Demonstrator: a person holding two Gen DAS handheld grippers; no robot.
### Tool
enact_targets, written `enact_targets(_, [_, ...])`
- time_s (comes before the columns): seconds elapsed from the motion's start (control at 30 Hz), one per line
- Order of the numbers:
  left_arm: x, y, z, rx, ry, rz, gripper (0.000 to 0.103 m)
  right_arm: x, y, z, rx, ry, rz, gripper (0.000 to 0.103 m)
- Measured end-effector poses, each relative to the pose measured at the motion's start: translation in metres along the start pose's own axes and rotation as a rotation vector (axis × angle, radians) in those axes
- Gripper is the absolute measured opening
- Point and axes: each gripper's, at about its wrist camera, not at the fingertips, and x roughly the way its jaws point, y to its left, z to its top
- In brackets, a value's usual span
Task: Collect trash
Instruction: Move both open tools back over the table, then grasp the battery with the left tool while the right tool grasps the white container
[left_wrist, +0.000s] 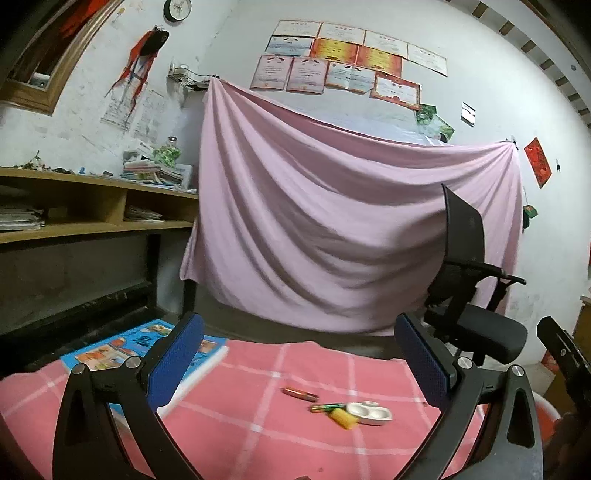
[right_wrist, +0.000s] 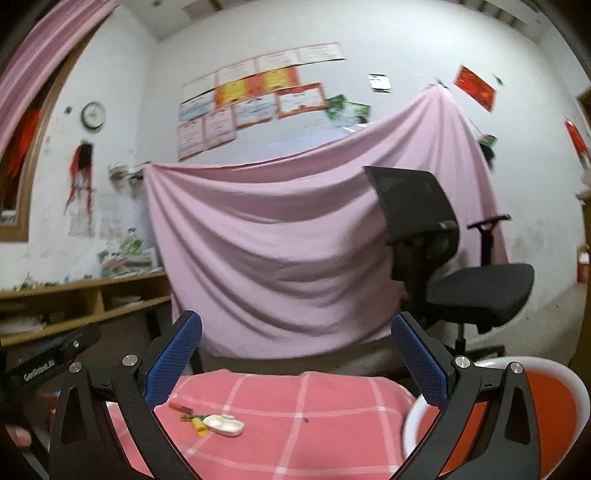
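1. L gripper (left_wrist: 299, 354): jaws wide apart, nothing btwn them; held above the table (left_wrist: 258, 443), which has a pink checked cloth.
2. R gripper (right_wrist: 297, 354): jaws wide apart too, empty.
3. Trash sits in a small cluster on the cloth: copper-coloured battery (left_wrist: 300, 394), green battery (left_wrist: 327, 407), yellow scrap (left_wrist: 343, 419), white two-cup tray (left_wrist: 369, 412) touching the scrap.
4. Red bin w/ white rim (right_wrist: 491, 417) at table's right edge, well apart from the cluster.
5. Picture book (left_wrist: 122, 350) on far left of table.
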Motion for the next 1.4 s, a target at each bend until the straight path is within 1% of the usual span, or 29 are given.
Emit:
enact_targets(0.2, [0.006,0.011,-0.003,0.029,-0.011,0.032,0.101,0.013,0.024,-0.008,-0.097,0.029,0.055,0.103])
enact_targets(0.3, [0.012,0.015,-0.005,0.041,-0.017,0.035,0.101,0.021,0.034,-0.014,-0.135,0.045,0.087,0.103])
enact_targets(0.37, [0.02,0.019,-0.007,0.042,0.002,0.029,0.101,0.03,0.043,-0.016,-0.167,0.067,0.112,0.103])
enact_targets(0.43, [0.029,0.022,-0.008,0.035,0.033,0.021,0.101,0.039,0.048,-0.02,-0.2,0.094,0.119,0.103])
enact_targets(0.5, [0.037,0.026,-0.01,0.025,0.062,0.017,0.101,0.05,0.051,-0.023,-0.217,0.136,0.122,0.103])
enact_targets(0.63, [0.056,0.029,-0.014,0.027,0.155,0.01,0.101,0.077,0.046,-0.033,-0.185,0.278,0.128,0.102])
enact_targets(0.7, [0.065,0.03,-0.019,0.026,0.209,0.006,0.1,0.091,0.04,-0.039,-0.15,0.365,0.137,0.096])
enact_targets(0.77, [0.076,0.031,-0.025,0.02,0.274,-0.006,0.1,0.104,0.036,-0.044,-0.121,0.447,0.147,0.084])
enact_targets(0.8, [0.08,0.031,-0.027,0.016,0.299,-0.013,0.099,0.111,0.034,-0.047,-0.109,0.486,0.15,0.08])
enact_targets(0.83, [0.085,0.031,-0.029,0.012,0.327,-0.018,0.094,0.118,0.032,-0.05,-0.1,0.527,0.156,0.077])
enact_targets(0.87, [0.09,0.031,-0.031,0.008,0.354,-0.024,0.089,0.121,0.032,-0.052,-0.096,0.554,0.161,0.077])
enact_targets(0.9, [0.094,0.031,-0.033,0.005,0.378,-0.031,0.087,0.125,0.032,-0.055,-0.093,0.577,0.166,0.077])
enact_targets(0.93, [0.1,0.032,-0.036,0.001,0.41,-0.04,0.08,0.129,0.033,-0.059,-0.092,0.607,0.177,0.074])
enact_targets(0.97, [0.105,0.032,-0.039,-0.002,0.443,-0.044,0.073,0.13,0.033,-0.06,-0.094,0.622,0.183,0.071])
enact_targets(1.03, [0.116,0.032,-0.043,-0.009,0.501,-0.055,0.066,0.133,0.036,-0.064,-0.102,0.652,0.202,0.068])
enact_targets(1.1, [0.124,0.031,-0.048,-0.012,0.543,-0.066,0.063,0.133,0.04,-0.068,-0.114,0.675,0.219,0.066])
enact_targets(1.17, [0.129,0.027,-0.051,-0.007,0.574,-0.086,0.059,0.134,0.044,-0.071,-0.126,0.696,0.24,0.06])
enact_targets(1.3, [0.136,0.019,-0.055,0.027,0.614,-0.102,0.055,0.14,0.051,-0.077,-0.146,0.746,0.273,0.058])
enact_targets(1.37, [0.142,0.014,-0.058,0.041,0.643,-0.115,0.049,0.143,0.054,-0.081,-0.153,0.776,0.288,0.05])
enact_targets(1.4, [0.145,0.012,-0.06,0.046,0.658,-0.119,0.048,0.144,0.054,-0.082,-0.153,0.786,0.289,0.05])
